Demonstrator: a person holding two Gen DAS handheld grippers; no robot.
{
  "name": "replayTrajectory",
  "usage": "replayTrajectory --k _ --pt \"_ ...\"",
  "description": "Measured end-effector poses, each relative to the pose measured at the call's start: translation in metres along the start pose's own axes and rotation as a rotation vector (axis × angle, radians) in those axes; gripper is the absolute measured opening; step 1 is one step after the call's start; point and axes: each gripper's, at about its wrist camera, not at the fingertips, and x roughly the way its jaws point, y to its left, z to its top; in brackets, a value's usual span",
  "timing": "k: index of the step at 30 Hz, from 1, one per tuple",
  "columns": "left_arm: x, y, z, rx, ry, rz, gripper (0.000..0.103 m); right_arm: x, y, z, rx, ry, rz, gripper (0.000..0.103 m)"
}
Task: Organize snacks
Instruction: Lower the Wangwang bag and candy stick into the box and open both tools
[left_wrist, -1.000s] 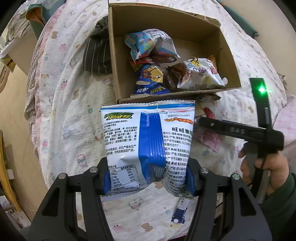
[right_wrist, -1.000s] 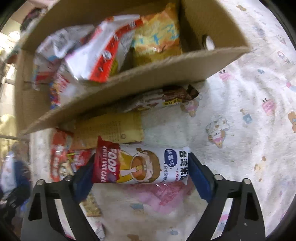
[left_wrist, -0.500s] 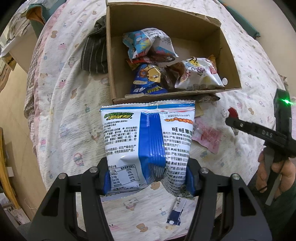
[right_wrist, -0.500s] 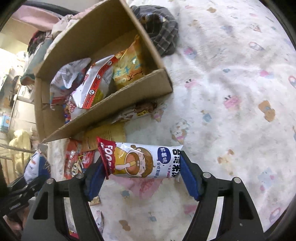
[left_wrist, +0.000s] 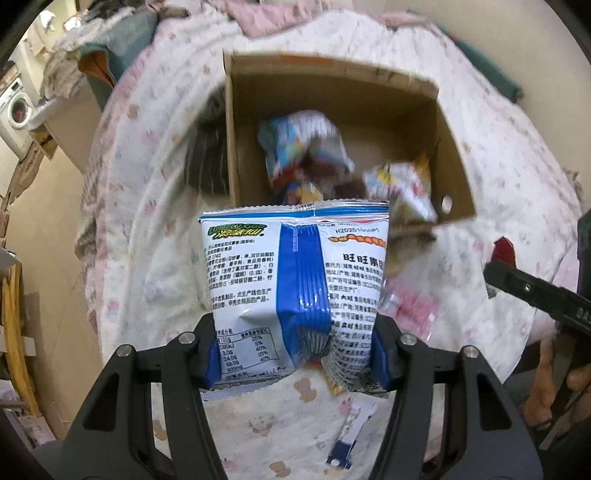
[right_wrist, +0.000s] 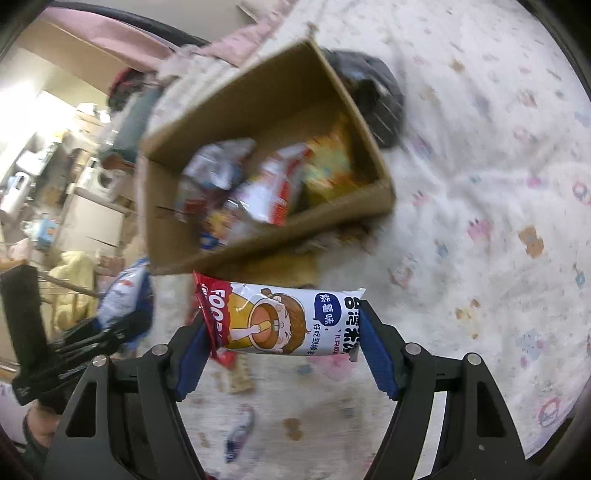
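Note:
My left gripper (left_wrist: 295, 354) is shut on a blue-and-white snack bag (left_wrist: 291, 280), held upright above the bed in front of the open cardboard box (left_wrist: 454, 173). The box holds several snack packets (left_wrist: 306, 147). My right gripper (right_wrist: 284, 354) is shut on a white-and-red rice cake packet (right_wrist: 277, 321), held crosswise above the bed near the box's (right_wrist: 266, 251) front wall. The right gripper also shows at the right edge of the left wrist view (left_wrist: 535, 291); the left gripper with its bag shows at the left of the right wrist view (right_wrist: 122, 295).
The box sits on a bed with a white cartoon-print sheet (left_wrist: 140, 192). Loose packets lie on the sheet: a pink one (left_wrist: 410, 306), a small blue-white one (left_wrist: 351, 435) and a yellow one (right_wrist: 284, 266). A dark striped cloth (right_wrist: 380, 99) lies beside the box.
Both grippers have lifted higher above the bed with their packets. The right gripper has pulled back from the box front, so the whole box now shows. The view is blurred by motion.

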Motion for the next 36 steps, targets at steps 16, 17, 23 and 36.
replayTrajectory --k 16,17,23,36 --pt "0.002 0.005 0.074 -0.06 -0.083 0.05 0.057 -0.027 0.028 0.091 -0.007 -0.158 0.07 0.076" --pt "0.007 0.002 0.076 -0.058 -0.079 0.045 0.057 -0.023 0.03 0.096 -0.014 -0.156 0.066 0.076" --pt "0.037 -0.009 0.085 -0.041 -0.072 0.05 0.057 0.007 0.033 0.115 -0.039 -0.13 0.036 0.076" --pt "0.077 -0.024 0.08 0.048 -0.035 0.078 0.058 0.055 0.03 0.127 -0.069 -0.098 -0.063 0.076"
